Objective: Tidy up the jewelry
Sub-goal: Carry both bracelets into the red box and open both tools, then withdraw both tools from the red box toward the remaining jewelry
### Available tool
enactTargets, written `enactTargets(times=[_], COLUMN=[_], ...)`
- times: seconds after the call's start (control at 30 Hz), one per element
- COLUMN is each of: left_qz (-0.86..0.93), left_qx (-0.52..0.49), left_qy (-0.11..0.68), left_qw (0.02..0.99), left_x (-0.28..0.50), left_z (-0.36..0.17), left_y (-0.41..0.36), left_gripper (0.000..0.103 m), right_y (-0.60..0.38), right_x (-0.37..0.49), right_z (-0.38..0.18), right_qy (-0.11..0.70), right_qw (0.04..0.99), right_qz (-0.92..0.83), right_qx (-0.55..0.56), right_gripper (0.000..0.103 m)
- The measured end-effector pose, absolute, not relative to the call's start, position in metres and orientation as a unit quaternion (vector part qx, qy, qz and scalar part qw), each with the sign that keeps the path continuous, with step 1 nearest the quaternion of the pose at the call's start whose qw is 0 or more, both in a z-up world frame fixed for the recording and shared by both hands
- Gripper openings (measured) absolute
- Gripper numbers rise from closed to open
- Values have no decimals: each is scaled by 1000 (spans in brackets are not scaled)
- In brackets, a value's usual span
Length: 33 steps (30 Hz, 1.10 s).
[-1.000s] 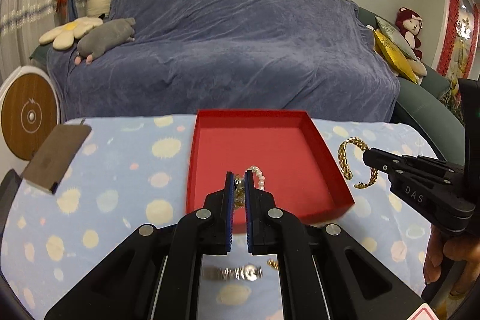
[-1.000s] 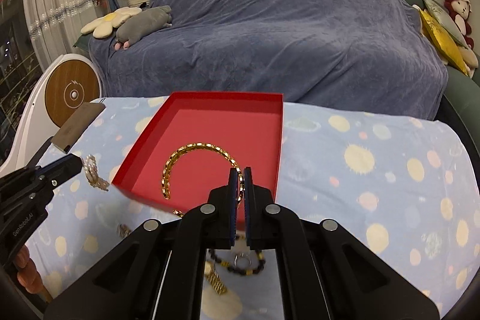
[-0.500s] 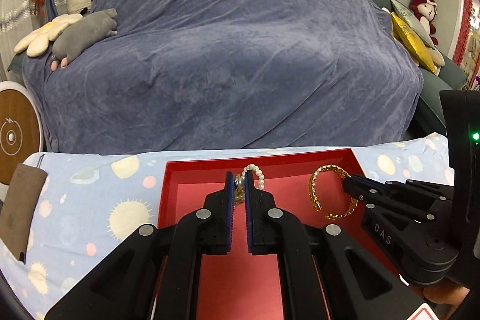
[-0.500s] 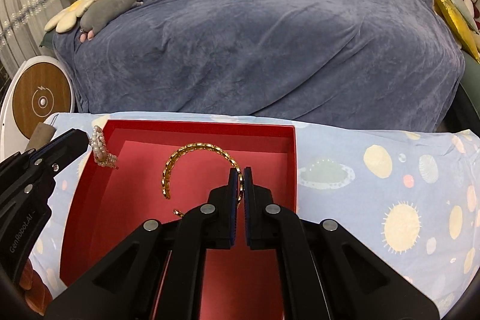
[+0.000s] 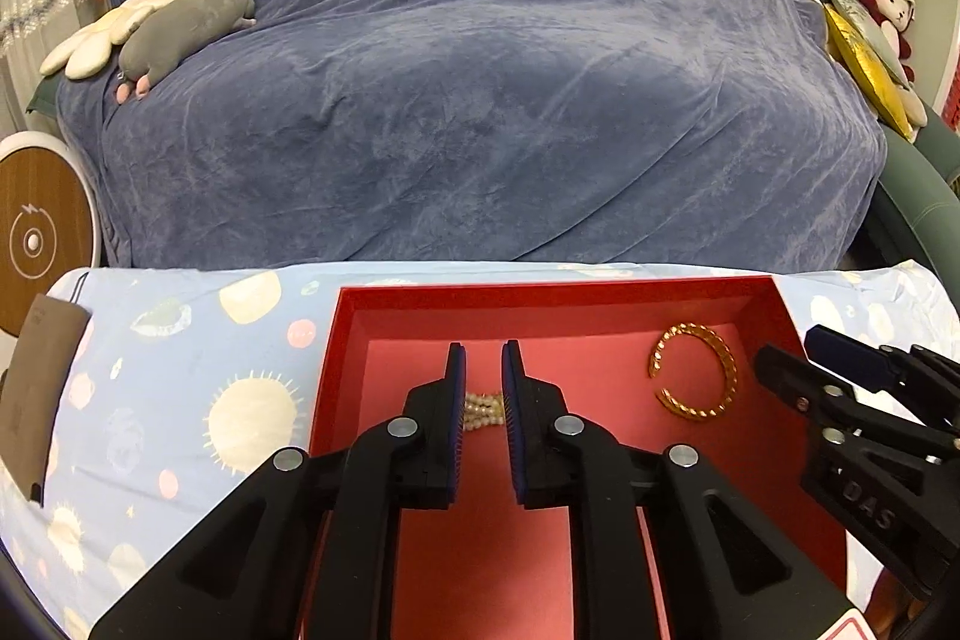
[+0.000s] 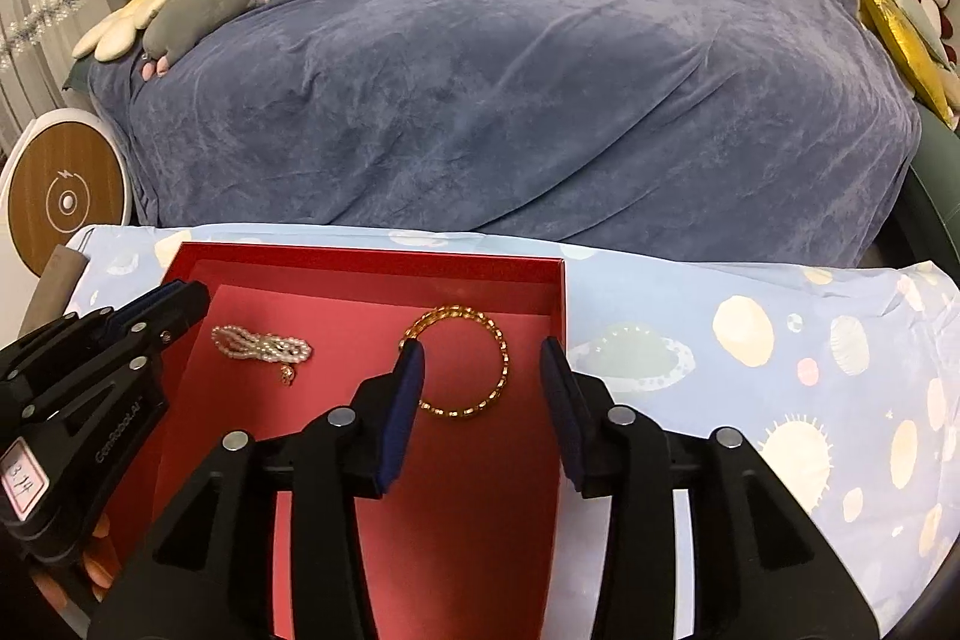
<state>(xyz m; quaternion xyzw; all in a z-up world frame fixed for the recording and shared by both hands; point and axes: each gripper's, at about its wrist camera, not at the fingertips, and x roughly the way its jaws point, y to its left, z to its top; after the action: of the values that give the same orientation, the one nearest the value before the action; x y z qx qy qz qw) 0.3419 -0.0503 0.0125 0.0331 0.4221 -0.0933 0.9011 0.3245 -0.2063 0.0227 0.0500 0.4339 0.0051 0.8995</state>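
A red box (image 5: pixel 630 295) (image 6: pixel 372 259) sits on the blue patterned tablecloth. A pearl bracelet (image 6: pixel 261 343) lies on the box floor at the left; in the left wrist view it (image 5: pixel 483 409) shows between my fingers. A gold chain bracelet (image 5: pixel 696 370) (image 6: pixel 465 361) lies on the box floor at the right. My left gripper (image 5: pixel 483 376) is open above the pearls, empty. My right gripper (image 6: pixel 483 358) is open wide over the gold bracelet, empty. Each gripper also shows in the other's view: the right one (image 5: pixel 798 364), the left one (image 6: pixel 174 298).
A sofa under a blue-grey throw (image 5: pixel 480 88) stands behind the table, with plush toys (image 5: pixel 180 28) at its left and cushions (image 5: pixel 864 58) at its right. A brown card (image 5: pixel 36 388) lies at the table's left edge. A round white device (image 5: pixel 36 238) stands beyond it.
Both grippers have opened and let go: the pearl bracelet and the gold bracelet, held above the box half a second ago, now lie on the box floor.
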Motion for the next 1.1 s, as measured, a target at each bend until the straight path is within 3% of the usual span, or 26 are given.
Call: enactTargets(times=[0.13, 0.17, 0.2, 0.27, 0.43, 0.53, 0.9, 1.1], left_qz=[-83, -82, -79, -75, -73, -72, -13, -15], left_qx=[43, 48, 51, 51, 66, 62, -39, -19], left_qy=[406, 399, 392, 376, 354, 339, 348, 380], left_qw=[909, 912, 915, 922, 930, 936, 937, 925], left_x=[310, 299, 288, 262, 197, 162, 103, 97], left_z=[27, 31, 36, 43, 52, 55, 29, 20], left_y=[-42, -40, -37, -29, -15, -8, 34, 38], left_gripper=[26, 35, 51, 63, 68, 68, 68, 70], right_y=[-209, -209, -208, -206, -198, -195, -186, -184], right_x=[281, 268, 256, 229, 165, 130, 66, 63], right_z=[45, 51, 55, 64, 75, 74, 28, 13], right_qy=[414, 408, 402, 391, 368, 357, 383, 392], right_qw=[908, 910, 913, 918, 929, 933, 922, 919], right_qz=[23, 26, 27, 28, 25, 24, 26, 16], right_qx=[67, 68, 67, 58, 34, 30, 45, 26], right_gripper=[52, 54, 54, 58, 64, 72, 73, 73])
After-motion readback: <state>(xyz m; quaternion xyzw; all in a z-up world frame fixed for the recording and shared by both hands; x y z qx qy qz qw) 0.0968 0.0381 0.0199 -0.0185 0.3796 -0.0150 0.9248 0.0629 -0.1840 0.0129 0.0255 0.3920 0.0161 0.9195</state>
